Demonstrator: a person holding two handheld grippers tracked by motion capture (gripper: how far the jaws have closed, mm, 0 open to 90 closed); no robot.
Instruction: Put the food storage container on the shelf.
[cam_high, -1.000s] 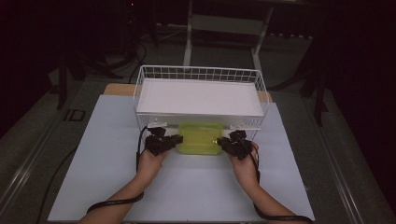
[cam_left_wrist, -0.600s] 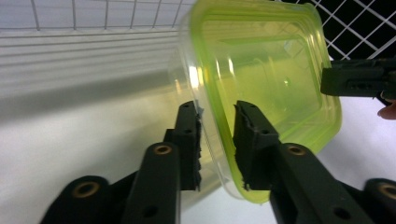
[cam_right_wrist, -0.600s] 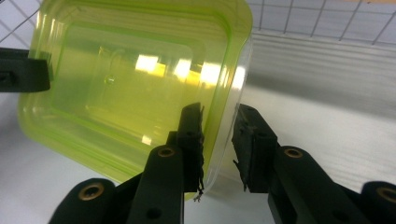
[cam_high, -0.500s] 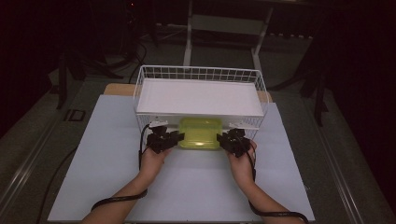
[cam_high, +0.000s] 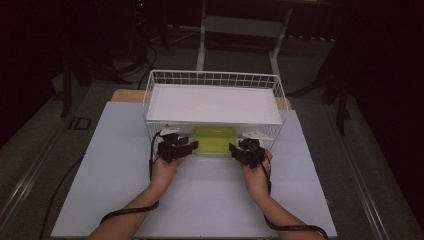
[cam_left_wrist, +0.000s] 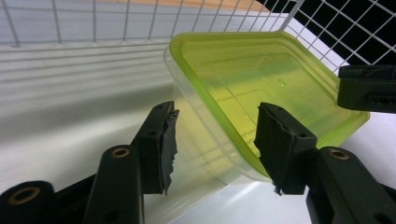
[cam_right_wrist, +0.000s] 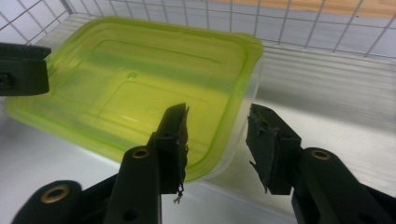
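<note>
A lidded green container (cam_high: 214, 141) is seen on the lower shelf of a wire basket (cam_high: 214, 80) on the bench (cam_high: 115, 175). The left tongs (cam_left_wrist: 212, 140) and right tongs (cam_right_wrist: 217, 140), one at each end corner, have just been opening and stand apart, apparently to release it there.

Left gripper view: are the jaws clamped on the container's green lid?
No: the left gripper has just been opening, and its pads stand apart from the container corner between them.
</note>
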